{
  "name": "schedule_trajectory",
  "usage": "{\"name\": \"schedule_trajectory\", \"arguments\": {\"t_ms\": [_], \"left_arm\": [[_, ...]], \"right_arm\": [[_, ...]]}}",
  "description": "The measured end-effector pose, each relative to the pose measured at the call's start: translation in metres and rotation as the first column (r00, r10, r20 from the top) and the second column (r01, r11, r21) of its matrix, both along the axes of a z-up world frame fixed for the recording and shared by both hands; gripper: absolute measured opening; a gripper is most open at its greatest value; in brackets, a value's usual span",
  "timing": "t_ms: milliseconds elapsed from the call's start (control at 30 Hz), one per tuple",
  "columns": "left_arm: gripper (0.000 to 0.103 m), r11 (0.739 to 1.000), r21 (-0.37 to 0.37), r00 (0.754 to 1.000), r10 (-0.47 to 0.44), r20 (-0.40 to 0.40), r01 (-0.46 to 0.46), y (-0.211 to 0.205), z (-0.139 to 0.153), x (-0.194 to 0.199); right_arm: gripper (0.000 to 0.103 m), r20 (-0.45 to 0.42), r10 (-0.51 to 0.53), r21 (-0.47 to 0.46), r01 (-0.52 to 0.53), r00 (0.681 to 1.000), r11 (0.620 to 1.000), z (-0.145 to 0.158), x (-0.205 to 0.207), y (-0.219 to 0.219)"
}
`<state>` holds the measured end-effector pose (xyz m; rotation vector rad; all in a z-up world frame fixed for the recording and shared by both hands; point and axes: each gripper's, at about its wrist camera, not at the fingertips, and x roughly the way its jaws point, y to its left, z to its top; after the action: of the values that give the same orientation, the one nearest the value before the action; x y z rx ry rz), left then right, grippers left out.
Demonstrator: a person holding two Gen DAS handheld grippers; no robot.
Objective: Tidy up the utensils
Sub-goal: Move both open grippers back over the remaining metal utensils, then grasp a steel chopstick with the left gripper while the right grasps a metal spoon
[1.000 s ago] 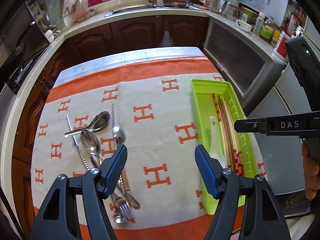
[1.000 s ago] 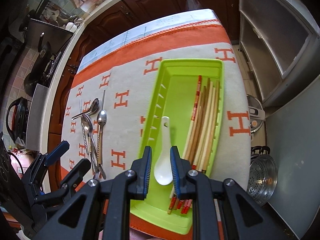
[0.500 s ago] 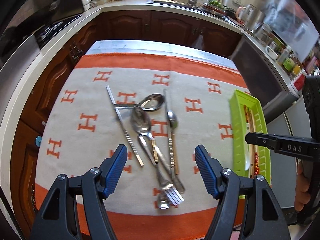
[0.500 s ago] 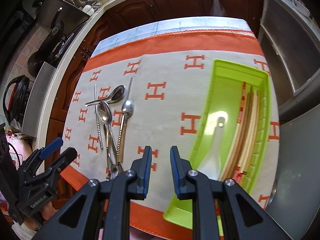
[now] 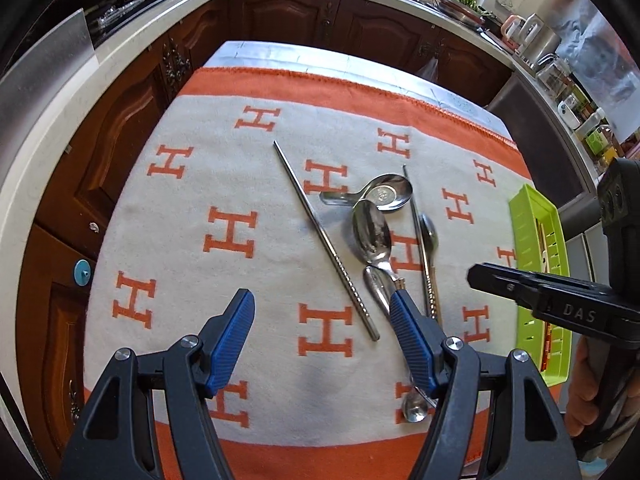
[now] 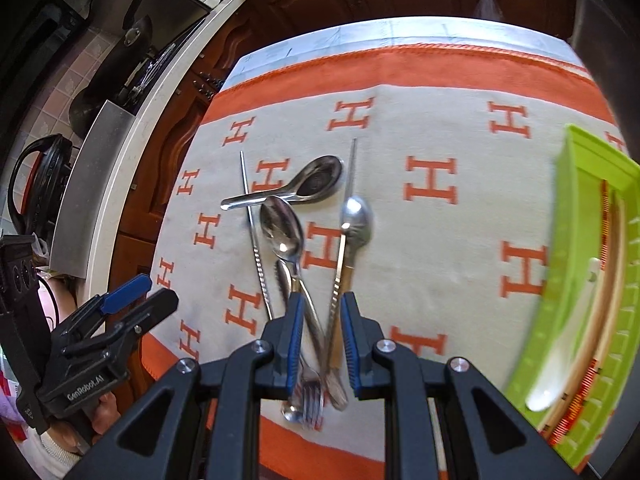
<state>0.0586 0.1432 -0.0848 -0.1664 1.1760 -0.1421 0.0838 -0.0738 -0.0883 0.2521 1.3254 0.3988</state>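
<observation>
Metal utensils lie in a loose pile on the orange-and-cream H-patterned cloth (image 5: pixel 224 184): a soup spoon (image 5: pixel 384 194), a large spoon (image 5: pixel 370 232), a metal chopstick (image 5: pixel 324 240), a narrow spoon with a tan handle (image 6: pixel 354 222) and a fork (image 6: pixel 312 398). My left gripper (image 5: pixel 320 332) is open above the cloth's near edge, left of the pile. My right gripper (image 6: pixel 320 334) hovers over the handles with a narrow gap and holds nothing. A green tray (image 6: pixel 568 264) at the right holds a white spoon (image 6: pixel 576 320) and wooden chopsticks (image 6: pixel 612 280).
Dark wood cabinets (image 5: pixel 280 16) and a pale countertop (image 5: pixel 60 120) ring the table on the left and far side. A sink and jars stand on the counter at the back right (image 5: pixel 560 80). The table's near edge lies just below both grippers.
Both grippers have swung left, away from the green tray. The right gripper has come from above the tray to above the utensil handles. The left gripper now faces the cloth left of the pile.
</observation>
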Motion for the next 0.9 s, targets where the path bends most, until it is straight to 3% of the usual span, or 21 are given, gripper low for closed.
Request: {"name": "schedule_trajectory", "arguments": {"t_ms": [333,400,533,733,900], "left_arm": [[0.068,0.999,-0.05,0.998,0.013,-0.06,-0.017,-0.004,-0.041,0.033],[0.065,0.999,-0.034,0.997,0.029,-0.068,-0.031,-0.011,-0.048,0.042],[0.049,0.998,0.006,0.994,0.061,-0.088,-0.061,-0.023,-0.062,0.054],[0.047,0.99,0.081,0.99,0.125,-0.072,-0.119,-0.031,-0.073,0.062],[0.047,0.983,0.116,0.988,0.147,-0.053,-0.14,-0.032,-0.075,0.064]], "right_arm": [[0.019,0.016,0.082,-0.025,-0.082,0.996,0.996,-0.048,0.028,0.032],[0.019,0.027,0.08,-0.026,-0.079,0.996,0.997,-0.05,0.032,0.031],[0.019,0.055,0.015,-0.026,-0.014,0.998,1.0,-0.049,0.035,0.016],[0.019,0.072,-0.032,-0.063,0.037,0.997,0.997,-0.052,0.034,0.001],[0.019,0.101,-0.072,-0.029,0.075,0.992,0.997,-0.043,0.029,-0.011]]}}
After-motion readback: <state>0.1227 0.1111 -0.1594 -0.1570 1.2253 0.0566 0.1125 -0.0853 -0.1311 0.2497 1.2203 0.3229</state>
